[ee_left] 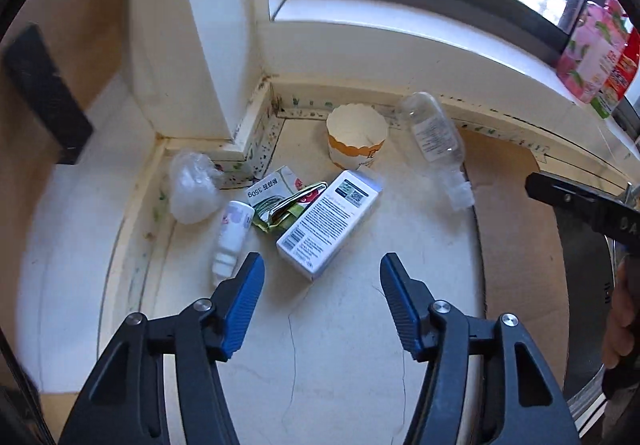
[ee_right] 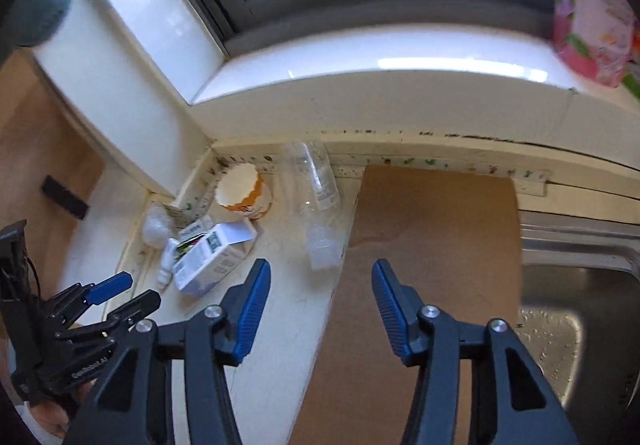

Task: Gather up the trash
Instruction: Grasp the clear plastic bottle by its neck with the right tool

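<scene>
white box (ee_left: 329, 223) with black print, orange-banded white paper cup (ee_left: 356, 141), clear bottle (ee_left: 436, 143), brown cardboard (ee_right: 432, 265)

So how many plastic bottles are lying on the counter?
2. A clear bottle lies right of the paper cup; a small white bottle lies left of the box. Others may be hidden.

free: bare countertop (ee_left: 340, 325) near side | blocked: far corner, white box (ee_left: 328, 223), bottle (ee_left: 436, 141)

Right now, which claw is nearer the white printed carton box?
Left. The left claw hangs open right at the white carton box, its near end between the fingertips. The right claw is off to the box's right, nearer the clear bottle.
</scene>
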Demonstrator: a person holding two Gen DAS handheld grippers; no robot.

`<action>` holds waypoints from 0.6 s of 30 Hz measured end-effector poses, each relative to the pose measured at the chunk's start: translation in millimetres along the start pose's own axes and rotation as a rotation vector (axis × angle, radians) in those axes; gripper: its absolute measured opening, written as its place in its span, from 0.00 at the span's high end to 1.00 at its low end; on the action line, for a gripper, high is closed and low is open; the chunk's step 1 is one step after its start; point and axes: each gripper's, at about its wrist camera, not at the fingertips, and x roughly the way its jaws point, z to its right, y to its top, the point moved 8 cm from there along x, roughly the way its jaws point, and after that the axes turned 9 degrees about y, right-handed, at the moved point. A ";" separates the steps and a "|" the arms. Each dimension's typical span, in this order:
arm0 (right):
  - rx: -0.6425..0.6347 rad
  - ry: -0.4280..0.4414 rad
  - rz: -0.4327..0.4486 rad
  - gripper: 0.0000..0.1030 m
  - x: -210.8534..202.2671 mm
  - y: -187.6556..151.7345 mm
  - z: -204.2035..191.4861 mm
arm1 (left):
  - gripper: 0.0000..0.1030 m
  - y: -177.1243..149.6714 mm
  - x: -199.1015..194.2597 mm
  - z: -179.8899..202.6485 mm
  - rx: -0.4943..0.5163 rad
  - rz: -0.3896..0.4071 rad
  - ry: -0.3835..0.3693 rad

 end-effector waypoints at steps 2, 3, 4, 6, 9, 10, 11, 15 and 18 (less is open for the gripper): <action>-0.002 0.003 -0.016 0.50 17.0 5.6 1.8 | 0.43 2.8 13.5 1.7 0.010 -0.019 -0.011; -0.006 0.005 -0.022 0.50 24.0 8.5 2.4 | 0.43 4.0 20.3 2.7 0.017 -0.032 -0.015; -0.014 0.008 -0.028 0.50 31.8 10.9 1.1 | 0.43 5.0 25.7 3.3 0.022 -0.041 -0.018; -0.029 0.005 -0.041 0.50 43.2 14.0 -0.9 | 0.43 5.8 36.9 3.5 0.028 -0.062 -0.014; -0.052 -0.014 -0.064 0.50 62.0 16.7 -3.0 | 0.43 8.0 48.7 2.2 0.029 -0.080 -0.009; -0.056 -0.018 -0.069 0.50 66.3 17.0 -3.5 | 0.43 8.4 51.4 1.9 0.028 -0.084 -0.010; -0.064 -0.022 -0.077 0.54 71.8 16.5 -4.4 | 0.43 8.5 55.3 1.5 0.027 -0.090 -0.010; -0.077 -0.013 -0.108 0.77 86.2 14.6 -5.2 | 0.38 8.4 64.7 -3.2 0.028 -0.115 -0.011; -0.091 -0.023 -0.106 0.77 85.8 14.8 -5.0 | 0.38 8.9 72.9 -1.8 0.034 -0.126 -0.020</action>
